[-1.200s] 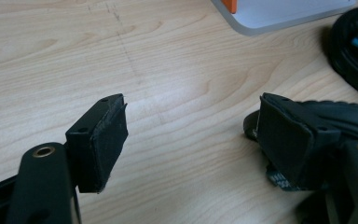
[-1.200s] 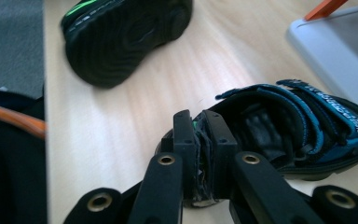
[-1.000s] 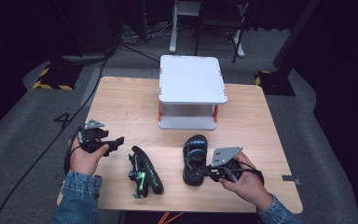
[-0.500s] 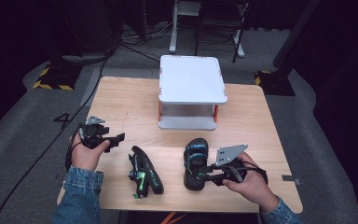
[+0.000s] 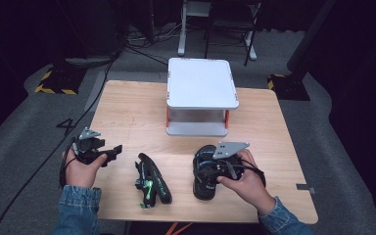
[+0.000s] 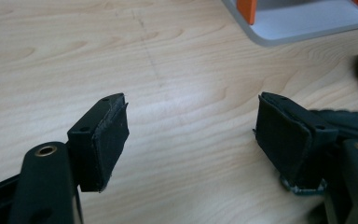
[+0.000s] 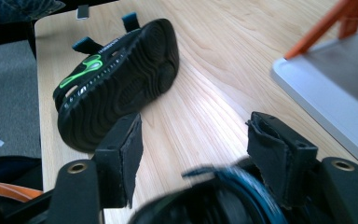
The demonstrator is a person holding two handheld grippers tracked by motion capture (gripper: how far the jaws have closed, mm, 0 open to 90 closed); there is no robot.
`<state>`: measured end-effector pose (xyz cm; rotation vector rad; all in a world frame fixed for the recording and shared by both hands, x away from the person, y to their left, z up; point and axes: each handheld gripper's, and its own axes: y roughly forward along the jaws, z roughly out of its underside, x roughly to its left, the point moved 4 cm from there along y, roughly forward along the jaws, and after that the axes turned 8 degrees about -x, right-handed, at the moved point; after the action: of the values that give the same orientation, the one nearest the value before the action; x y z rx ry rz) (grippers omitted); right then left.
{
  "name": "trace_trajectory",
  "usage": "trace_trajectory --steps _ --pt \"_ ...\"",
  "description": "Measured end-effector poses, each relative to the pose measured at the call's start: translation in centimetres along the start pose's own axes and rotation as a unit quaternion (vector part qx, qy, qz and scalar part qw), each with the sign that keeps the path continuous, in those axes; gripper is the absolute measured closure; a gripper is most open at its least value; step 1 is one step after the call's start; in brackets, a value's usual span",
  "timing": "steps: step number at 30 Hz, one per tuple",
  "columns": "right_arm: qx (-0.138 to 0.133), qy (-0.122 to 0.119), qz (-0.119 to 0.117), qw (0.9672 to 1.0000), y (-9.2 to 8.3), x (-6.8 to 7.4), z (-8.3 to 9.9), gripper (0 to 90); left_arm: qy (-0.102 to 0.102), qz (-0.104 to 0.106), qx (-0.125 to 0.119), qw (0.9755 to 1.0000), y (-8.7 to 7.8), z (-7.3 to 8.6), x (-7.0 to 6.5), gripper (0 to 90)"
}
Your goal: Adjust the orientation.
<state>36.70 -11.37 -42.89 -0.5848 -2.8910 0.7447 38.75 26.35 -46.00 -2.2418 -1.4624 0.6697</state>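
- A black sandal (image 5: 204, 175) is lying flat on the bench (image 5: 127, 112), directly under the right hand-held gripper (image 5: 214, 169), whose jaws are standing wide apart just above its near rim.
- A 2nd sandal (image 5: 152, 179), black with green trim, is resting on its side between the 2 grippers.
- The left hand-held gripper (image 5: 108, 152) is hovering wide, holding nothing.
- A white 2-tier stand (image 5: 201, 83) is sitting beyond both.

A lab-like recording space: dark curtains (image 5: 24, 29), floor cables (image 5: 127, 46), hazard tape (image 5: 54, 89).
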Motion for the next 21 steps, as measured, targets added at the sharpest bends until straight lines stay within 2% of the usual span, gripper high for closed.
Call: trace_trajectory --steps 2,3,4,5,10,11,13,15,16,19,20,21 --pt "-0.003 -0.012 -0.003 0.9999 0.9 0.4 -0.5 35.7 -0.006 -0.007 0.001 1.0 -0.4 0.4 0.2 26.1" --pt "0.0 -0.018 -0.014 0.9997 1.7 0.8 -0.9 34.0 -0.004 -0.009 0.005 0.9999 -0.8 0.9 0.2 26.1" --pt "0.0 -0.018 -0.014 0.9997 1.7 0.8 -0.9 34.0 -0.004 -0.009 0.005 0.9999 -0.8 0.9 0.2 26.1" --pt "0.008 -0.022 -0.023 0.9995 2.6 1.2 -1.3 33.1 -0.004 -0.008 0.008 0.9999 -0.9 1.2 0.2 26.1" --pt "0.028 -0.024 -0.046 0.9983 4.2 2.3 -1.9 33.4 0.007 -0.008 0.006 0.9999 -1.8 2.0 0.0 28.1" --pt "0.034 -0.031 -0.054 0.9975 5.0 2.9 -2.2 33.7 0.012 -0.007 0.005 0.9999 -2.2 2.2 0.0 28.0" --pt "0.038 -0.037 -0.057 0.997 5.4 3.2 -2.3 34.0 0.01 -0.006 0.007 0.9999 -2.3 2.3 0.0 27.8" --pt "0.042 -0.046 -0.066 0.9959 6.8 4.1 -2.5 34.1 0.01 -0.007 0.018 0.9998 -2.3 2.8 0.1 27.2" --pt "0.042 -0.046 -0.066 0.9959 6.8 4.1 -2.5 34.1 0.01 -0.007 0.018 0.9998 -2.3 2.8 0.1 27.1" --pt "0.05 -0.054 -0.067 0.9951 8.5 5.0 -2.8 35.0 0.011 -0.007 0.026 0.9996 -2.2 3.1 0.2 26.9" --pt "0.05 -0.054 -0.067 0.9951 8.5 5.0 -2.8 35.0 0.012 -0.007 0.028 0.9995 -2.2 3.1 0.2 26.9" --pt "0.057 -0.063 -0.06 0.9946 9.4 5.3 -2.8 36.0 0.014 -0.004 0.028 0.9995 -2.1 3.1 0.1 26.7"
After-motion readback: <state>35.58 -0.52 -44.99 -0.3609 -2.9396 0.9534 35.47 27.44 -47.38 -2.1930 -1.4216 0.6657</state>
